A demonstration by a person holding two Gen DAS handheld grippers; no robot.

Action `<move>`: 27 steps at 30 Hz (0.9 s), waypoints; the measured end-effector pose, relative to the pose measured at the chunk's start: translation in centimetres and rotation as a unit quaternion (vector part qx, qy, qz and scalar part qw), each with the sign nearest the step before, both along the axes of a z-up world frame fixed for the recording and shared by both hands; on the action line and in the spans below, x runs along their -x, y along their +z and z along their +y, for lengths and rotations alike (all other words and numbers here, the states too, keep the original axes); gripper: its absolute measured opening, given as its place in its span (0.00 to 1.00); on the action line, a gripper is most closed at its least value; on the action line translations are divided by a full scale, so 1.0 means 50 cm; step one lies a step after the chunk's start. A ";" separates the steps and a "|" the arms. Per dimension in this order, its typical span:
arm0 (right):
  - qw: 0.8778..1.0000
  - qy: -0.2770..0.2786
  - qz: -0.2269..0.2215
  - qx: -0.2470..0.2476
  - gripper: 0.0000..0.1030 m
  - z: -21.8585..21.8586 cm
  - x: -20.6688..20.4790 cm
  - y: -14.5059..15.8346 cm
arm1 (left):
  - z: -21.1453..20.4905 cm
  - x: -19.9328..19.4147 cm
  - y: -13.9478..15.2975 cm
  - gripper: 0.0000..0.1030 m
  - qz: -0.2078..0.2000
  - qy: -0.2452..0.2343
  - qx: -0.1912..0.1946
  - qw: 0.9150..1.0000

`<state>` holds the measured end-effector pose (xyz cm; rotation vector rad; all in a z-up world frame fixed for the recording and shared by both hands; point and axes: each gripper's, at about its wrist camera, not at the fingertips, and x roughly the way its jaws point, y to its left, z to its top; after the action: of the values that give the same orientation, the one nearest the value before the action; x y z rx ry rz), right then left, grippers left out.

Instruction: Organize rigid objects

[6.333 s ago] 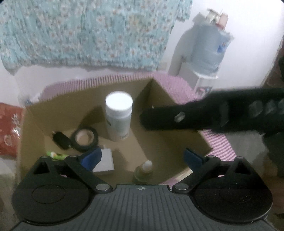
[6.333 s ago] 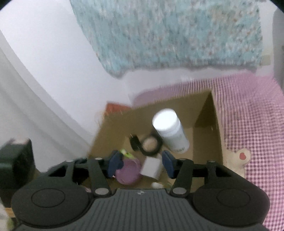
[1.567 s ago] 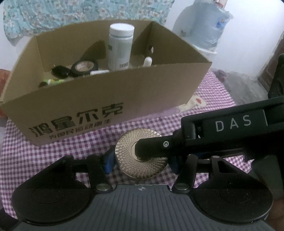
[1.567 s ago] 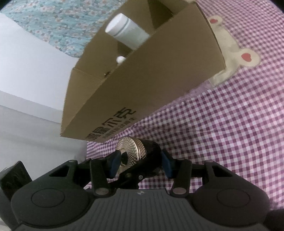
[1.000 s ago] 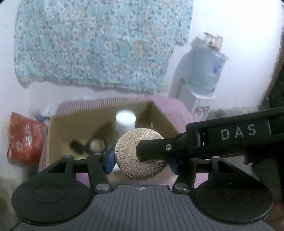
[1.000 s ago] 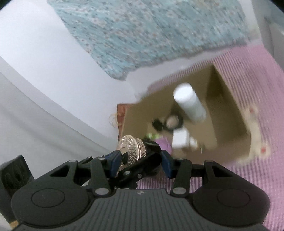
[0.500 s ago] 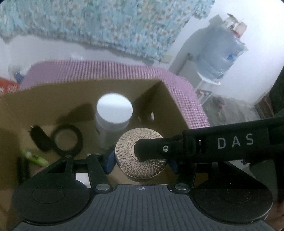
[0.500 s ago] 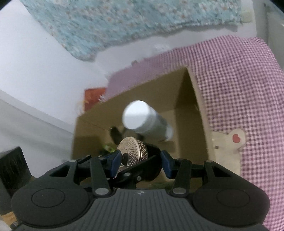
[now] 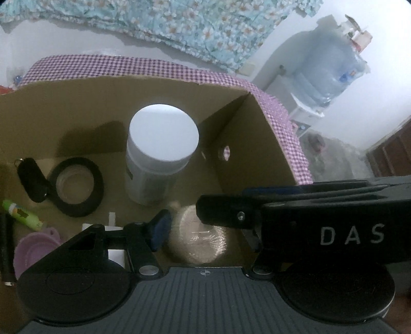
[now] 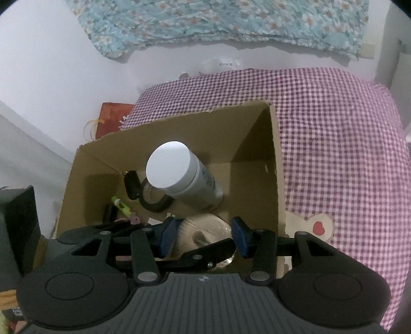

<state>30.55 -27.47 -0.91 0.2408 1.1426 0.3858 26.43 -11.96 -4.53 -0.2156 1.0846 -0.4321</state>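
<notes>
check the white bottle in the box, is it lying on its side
No, the white bottle stands upright in the box, cap up, beside the tape roll.

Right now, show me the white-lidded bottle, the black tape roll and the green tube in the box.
white-lidded bottle (image 9: 164,131): left wrist view, middle of its lid.
black tape roll (image 9: 95,197): left wrist view, on its black ring.
green tube (image 9: 21,214): left wrist view, mid-body.

So around the box we've got a purple-and-white checked cloth (image 10: 341,144) over the table, with a little cream patch with a red heart (image 10: 319,227) sewn on. On the wall behind we see a blue floral fabric (image 10: 231,20) hanging. Off to the right there's a water dispenser with a big blue bottle (image 9: 326,69), and a red bag (image 10: 111,117) near the wall.
</notes>
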 end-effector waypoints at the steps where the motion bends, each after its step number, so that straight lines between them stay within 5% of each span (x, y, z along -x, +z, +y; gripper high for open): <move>1: 1.000 0.000 -0.002 0.002 0.49 0.000 0.000 0.001 | 0.001 -0.001 0.001 0.63 -0.002 0.002 -0.001 1.000; 9: 0.997 -0.017 -0.055 -0.046 0.49 -0.027 0.034 0.041 | 0.017 0.019 0.039 0.81 -0.015 0.017 -0.008 1.000; 15: 0.981 -0.071 -0.126 -0.130 0.51 -0.083 0.137 0.120 | 0.050 0.086 0.125 0.96 -0.073 0.015 -0.013 0.997; 21: 0.956 -0.126 -0.203 -0.171 0.68 -0.125 0.283 0.185 | 0.080 0.183 0.218 1.00 -0.147 0.018 -0.070 0.987; 27: 0.949 -0.168 -0.225 -0.141 0.92 -0.116 0.396 0.189 | 0.108 0.275 0.247 1.00 -0.178 0.044 -0.142 0.973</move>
<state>10.73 -33.26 8.57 0.5596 0.5783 0.2803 12.68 -6.54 7.83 0.0676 0.7688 -0.2207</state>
